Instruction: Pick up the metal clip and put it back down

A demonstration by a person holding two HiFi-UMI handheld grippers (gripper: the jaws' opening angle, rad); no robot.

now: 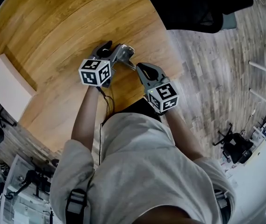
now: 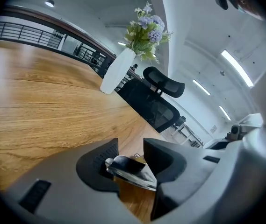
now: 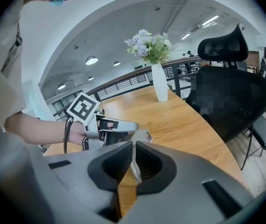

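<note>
The metal clip hangs just above the round wooden table, bridging my two grippers. My right gripper is shut on one thin metal arm of the clip, which stands edge-on between its pads. My left gripper faces it from the left, its jaws apart. The clip's shiny rounded end lies in that gap and leans on one pad. In the right gripper view, the left gripper and the hand holding it show just beyond my right gripper.
A white vase of flowers stands at the table's far side, with a black office chair beside it. A pale box sits at the table's left edge. The table's right edge runs close to the grippers.
</note>
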